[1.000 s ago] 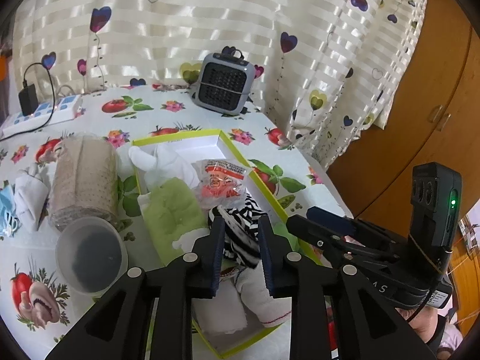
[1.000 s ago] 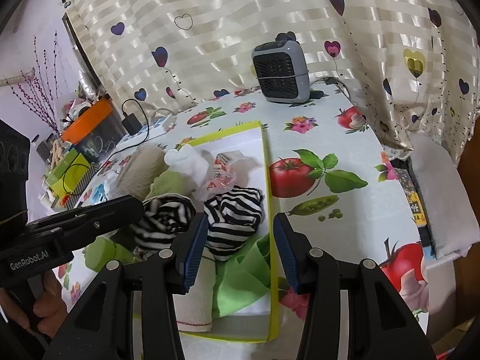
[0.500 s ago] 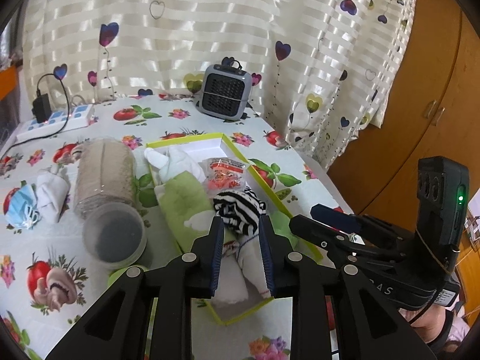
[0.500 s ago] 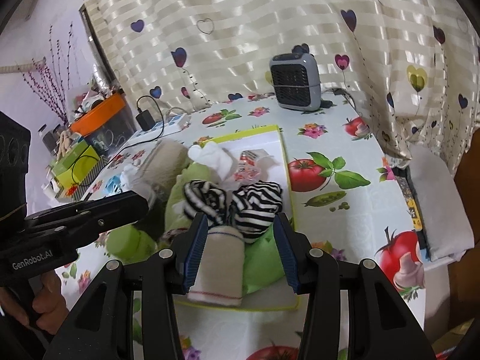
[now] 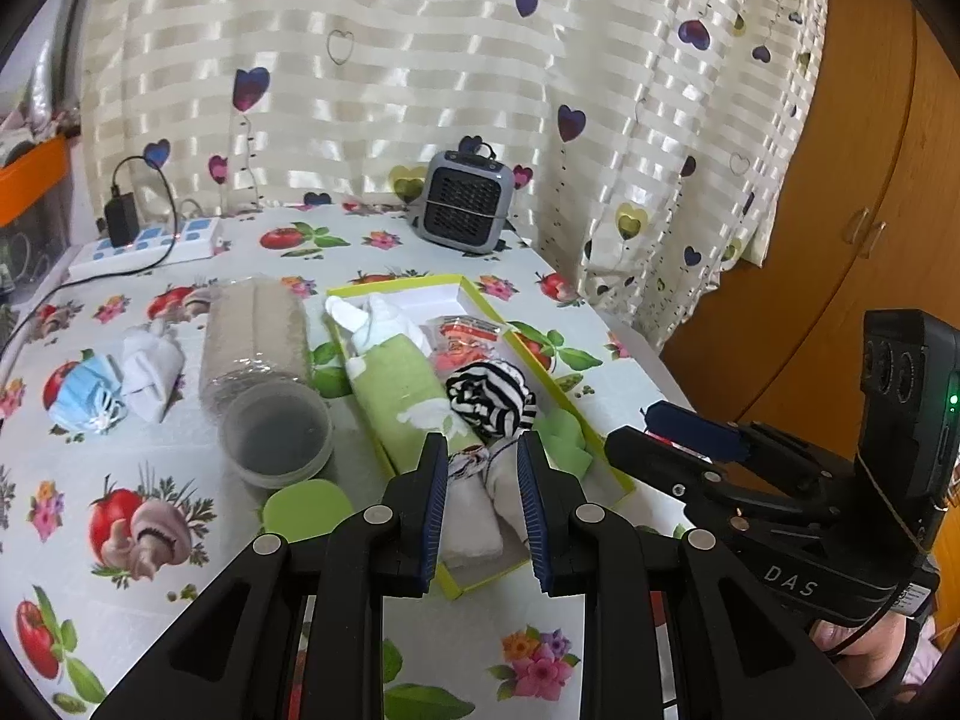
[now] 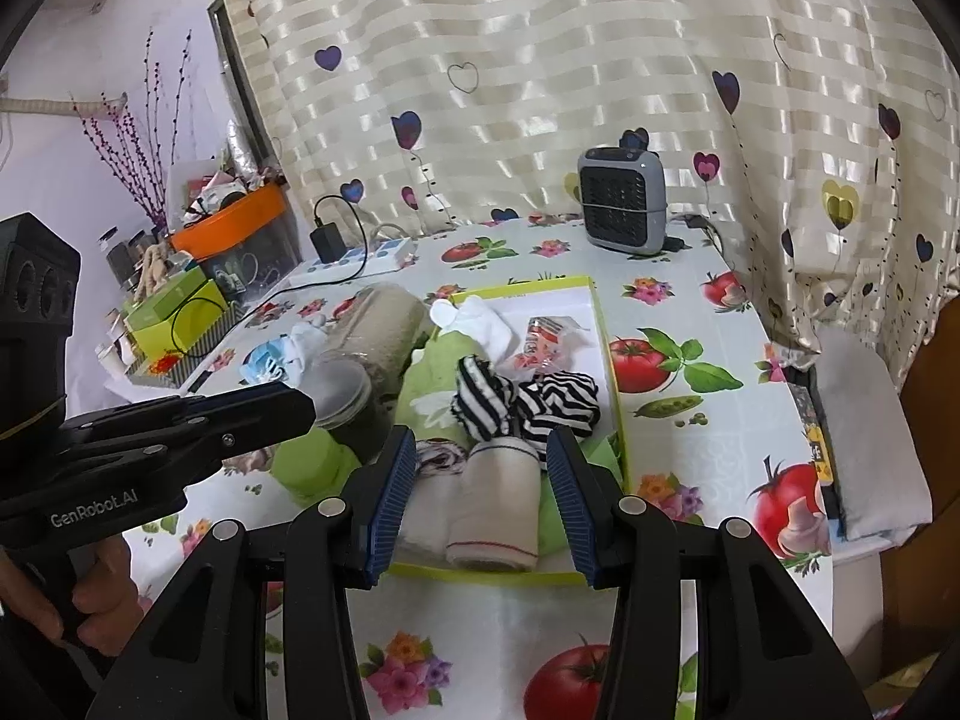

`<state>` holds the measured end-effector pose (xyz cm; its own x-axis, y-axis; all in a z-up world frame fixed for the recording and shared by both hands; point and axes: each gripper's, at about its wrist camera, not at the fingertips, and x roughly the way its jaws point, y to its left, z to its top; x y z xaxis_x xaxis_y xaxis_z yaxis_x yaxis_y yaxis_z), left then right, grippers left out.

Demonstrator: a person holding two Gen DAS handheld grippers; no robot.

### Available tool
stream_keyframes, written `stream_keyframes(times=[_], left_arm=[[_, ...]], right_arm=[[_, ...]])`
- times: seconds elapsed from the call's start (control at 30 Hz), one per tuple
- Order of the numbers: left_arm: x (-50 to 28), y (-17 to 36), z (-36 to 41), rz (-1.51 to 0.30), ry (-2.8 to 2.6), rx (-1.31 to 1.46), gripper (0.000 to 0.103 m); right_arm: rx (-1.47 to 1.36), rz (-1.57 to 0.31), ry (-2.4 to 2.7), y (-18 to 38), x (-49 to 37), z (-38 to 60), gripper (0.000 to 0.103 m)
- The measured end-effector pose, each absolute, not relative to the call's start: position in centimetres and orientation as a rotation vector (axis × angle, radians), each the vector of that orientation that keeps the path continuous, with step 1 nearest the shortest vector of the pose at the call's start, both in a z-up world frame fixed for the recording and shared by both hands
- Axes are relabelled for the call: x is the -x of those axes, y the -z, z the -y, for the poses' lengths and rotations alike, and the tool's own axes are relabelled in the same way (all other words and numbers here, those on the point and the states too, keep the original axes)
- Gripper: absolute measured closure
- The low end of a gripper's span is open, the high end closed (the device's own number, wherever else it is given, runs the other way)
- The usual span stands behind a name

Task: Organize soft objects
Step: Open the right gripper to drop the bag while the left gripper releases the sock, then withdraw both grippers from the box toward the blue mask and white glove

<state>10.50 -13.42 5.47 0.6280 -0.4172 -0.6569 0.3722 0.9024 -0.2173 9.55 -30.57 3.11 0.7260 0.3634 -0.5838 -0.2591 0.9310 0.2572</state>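
Observation:
A shallow yellow-green box point(image 5: 543, 369) point(image 6: 606, 324) on the table holds soft items: a black-and-white striped sock point(image 5: 489, 399) point(image 6: 528, 405), a green towel point(image 5: 405, 384), white cloths point(image 5: 375, 321) point(image 6: 480, 321), a rolled white towel point(image 6: 498, 507) and a red-printed packet point(image 5: 468, 339). My left gripper point(image 5: 483, 504) is open and empty, above the box's near end. My right gripper point(image 6: 480, 501) is open and empty, held back over the near end of the box. Each gripper shows in the other's view.
A beige roll in plastic point(image 5: 255, 330), a clear tub point(image 5: 276, 435), a green lid point(image 5: 306, 510), a white cloth point(image 5: 150, 369) and a blue mask point(image 5: 84, 393) lie left of the box. A grey heater point(image 5: 465, 210) and power strip point(image 5: 144, 243) stand at the back. A wooden cupboard point(image 5: 840, 210) is right.
Both grippers have pulled back and up from the box. The striped sock now lies in the box, out from between my fingers. The box looks smaller and farther.

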Motion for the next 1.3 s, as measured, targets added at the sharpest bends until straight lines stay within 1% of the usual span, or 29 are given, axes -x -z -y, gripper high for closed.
stream_keyframes(times=[0.63, 1.3], left_arm=[[-9.0, -5.8, 9.8, -0.747, 0.377, 0.096, 0.080], [-9.4, -4.3, 2.8, -0.758, 0.237, 0.167, 0.080]], right_arm=[[-0.123, -0.648, -0.395, -4.6, -8.0, 27.9, 0.056], [-0.032, -0.676, -0.503, -4.6, -9.4, 21.9, 0.056]])
